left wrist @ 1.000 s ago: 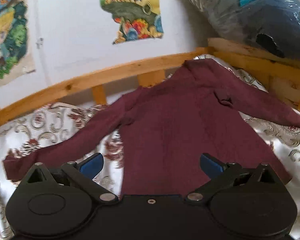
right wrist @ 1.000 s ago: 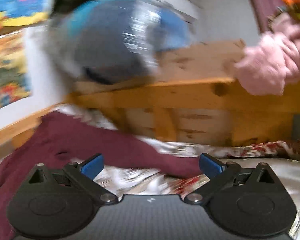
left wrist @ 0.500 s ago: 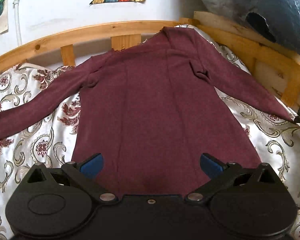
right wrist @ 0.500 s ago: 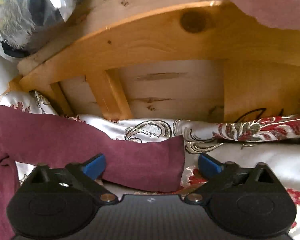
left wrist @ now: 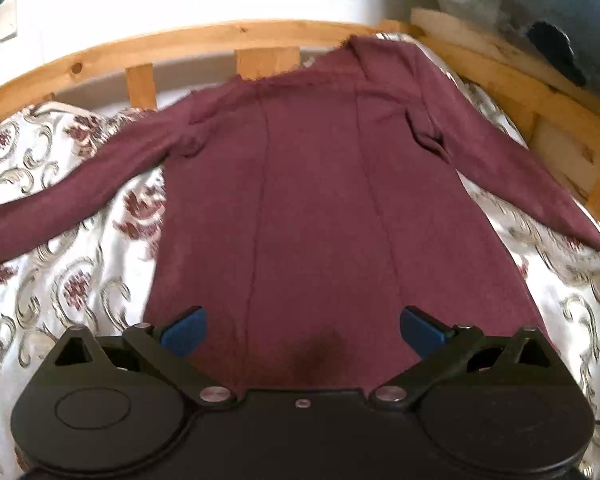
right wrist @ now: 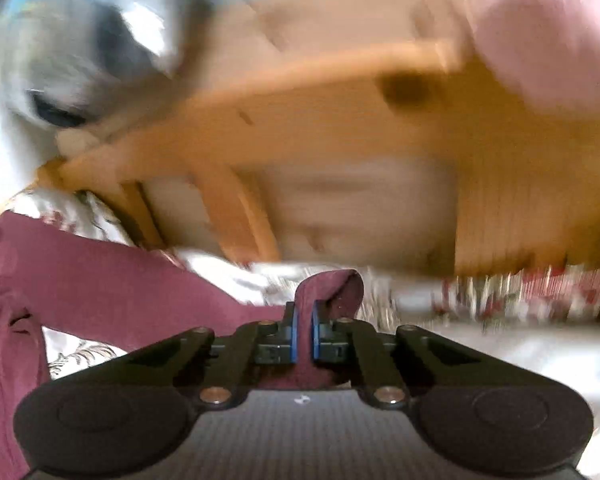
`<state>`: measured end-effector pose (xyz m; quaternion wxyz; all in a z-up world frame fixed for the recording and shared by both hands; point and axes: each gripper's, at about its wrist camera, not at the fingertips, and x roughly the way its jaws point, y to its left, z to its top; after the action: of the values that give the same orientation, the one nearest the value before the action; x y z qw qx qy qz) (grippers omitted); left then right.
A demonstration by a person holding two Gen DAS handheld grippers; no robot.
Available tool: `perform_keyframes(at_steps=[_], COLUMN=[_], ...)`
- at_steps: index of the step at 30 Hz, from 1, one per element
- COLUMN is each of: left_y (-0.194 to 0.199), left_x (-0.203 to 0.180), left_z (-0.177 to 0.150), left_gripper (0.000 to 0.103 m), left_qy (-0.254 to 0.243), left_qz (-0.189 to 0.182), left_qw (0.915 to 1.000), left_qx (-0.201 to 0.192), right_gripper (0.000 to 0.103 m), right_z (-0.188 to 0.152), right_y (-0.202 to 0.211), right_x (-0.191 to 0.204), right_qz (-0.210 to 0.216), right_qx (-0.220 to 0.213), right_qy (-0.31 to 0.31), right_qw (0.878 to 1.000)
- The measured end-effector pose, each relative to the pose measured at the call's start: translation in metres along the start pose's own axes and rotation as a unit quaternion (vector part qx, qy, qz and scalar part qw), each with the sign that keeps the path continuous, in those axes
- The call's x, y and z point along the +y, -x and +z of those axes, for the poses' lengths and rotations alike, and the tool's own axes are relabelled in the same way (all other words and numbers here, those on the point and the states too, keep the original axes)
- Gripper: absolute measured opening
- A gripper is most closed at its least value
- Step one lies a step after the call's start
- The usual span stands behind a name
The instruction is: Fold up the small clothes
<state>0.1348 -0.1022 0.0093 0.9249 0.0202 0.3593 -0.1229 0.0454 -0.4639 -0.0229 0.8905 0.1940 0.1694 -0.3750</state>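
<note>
Left wrist view. The maroon long-sleeved top (left wrist: 324, 200) lies flat and face-down across the centre of the frame on the patterned bedspread (left wrist: 60, 280), neck toward the wooden bed rail (left wrist: 180, 46) at the top, one sleeve running to the left edge, the other to the right edge. My left gripper (left wrist: 302, 326) sits at the bottom centre over the hem, its blue pads spread wide and holding nothing. I judge the knit to be light, limp and not slippery (it drapes into every hollow of the bedding), so I would take it at edges: hem corners, shoulders, cuffs.

Right wrist view (heavily blurred). My right gripper (right wrist: 305, 334) at lower centre has just closed, and its pads now pinch the sleeve cuff (right wrist: 332, 286), which bunches up in a small loop above them. The sleeve trails off to the left of the frame. I expect so thin a fabric to follow the pull without resistance, though the pinch could slip off if tugged hard.
</note>
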Motion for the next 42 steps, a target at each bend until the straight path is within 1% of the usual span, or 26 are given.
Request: perform_keyframes(at_steps=[3,5,6,8,10,13,15,17,20,24,25,27,30,31,32,34,35,36,37,38,40,42], left_y=[0.001,0.002,0.002,0.002,0.005,0.012,0.015,0.017,0.018,0.022,0.023,0.023,0.022,0.021,0.020,0.017,0.015,0.013,0.009,0.005,-0.008,-0.028], left_x=[0.010,0.018,0.023,0.033,0.047,0.071,0.088,0.104,0.125,0.141,0.143,0.144,0.143,0.142,0.141,0.139,0.137,0.135,0.133,0.130,0.122,0.112], left_z=[0.014,0.025,0.031,0.040,0.048,0.054,0.057,0.057,0.055,0.048,0.046,0.044,0.042,0.042,0.043,0.044,0.045,0.045,0.045,0.045,0.044,0.043], left_gripper=[0.102,0.102,0.102,0.102,0.102,0.102,0.102,0.102,0.102,0.102,0.102,0.102,0.102,0.102,0.102,0.102,0.102,0.102,0.102,0.102,0.102,0.102], left_qy=[0.013,0.024,0.031,0.044,0.061,0.086,0.103,0.118,0.131,0.128,0.125,0.118,0.110,0.110,0.109,0.111,0.111,0.110,0.108,0.105,0.091,0.071], left_qz=[0.006,0.013,0.020,0.032,0.043,0.068,0.087,0.105,0.125,0.147,0.150,0.156,0.158,0.157,0.154,0.147,0.143,0.137,0.131,0.127,0.119,0.114], left_qw=[0.9997,0.9991,0.9986,0.9974,0.9955,0.9909,0.9871,0.9835,0.9800,0.9775,0.9774,0.9774,0.9780,0.9781,0.9782,0.9786,0.9789,0.9792,0.9795,0.9797,0.9810,0.9844], left_qx=[-0.019,-0.031,-0.038,-0.047,-0.058,-0.078,-0.086,-0.087,-0.082,-0.080,-0.080,-0.080,-0.081,-0.083,-0.085,-0.091,-0.096,-0.102,-0.109,-0.114,-0.123,-0.114], right_gripper=[0.008,0.008,0.008,0.008,0.008,0.008,0.008,0.008,0.008,0.008,0.009,0.009,0.020,0.035,0.052,0.064,0.069,0.072,0.078,0.083,0.088,0.089], right_z=[0.018,0.029,0.034,0.040,0.041,0.028,0.012,-0.008,-0.041,-0.079,-0.090,-0.108,-0.127,-0.129,-0.132,-0.134,-0.134,-0.132,-0.129,-0.125,-0.108,-0.087], right_y=[0.025,0.038,0.045,0.057,0.066,0.080,0.084,0.093,0.097,0.094,0.093,0.093,0.094,0.094,0.094,0.093,0.092,0.089,0.086,0.080,0.064,0.046], right_x=[0.035,0.068,0.087,0.125,0.165,0.222,0.256,0.282,0.314,0.336,0.343,0.343,0.336,0.331,0.328,0.313,0.304,0.295,0.285,0.277,0.263,0.250], right_qz=[0.023,0.047,0.062,0.100,0.145,0.216,0.261,0.298,0.338,0.368,0.373,0.385,0.405,0.414,0.420,0.429,0.428,0.428,0.424,0.415,0.392,0.353], right_qx=[-0.053,-0.088,-0.108,-0.143,-0.166,-0.183,-0.180,-0.172,-0.160,-0.133,-0.125,-0.105,-0.077,-0.067,-0.059,-0.050,-0.047,-0.044,-0.041,-0.039,-0.043,-0.050], right_qy=[0.064,0.114,0.140,0.180,0.221,0.283,0.319,0.351,0.393,0.431,0.439,0.453,0.463,0.465,0.466,0.470,0.472,0.472,0.470,0.467,0.456,0.444], right_qw=[0.996,0.989,0.982,0.968,0.950,0.916,0.893,0.871,0.840,0.813,0.808,0.797,0.784,0.780,0.776,0.770,0.769,0.770,0.773,0.780,0.798,0.822])
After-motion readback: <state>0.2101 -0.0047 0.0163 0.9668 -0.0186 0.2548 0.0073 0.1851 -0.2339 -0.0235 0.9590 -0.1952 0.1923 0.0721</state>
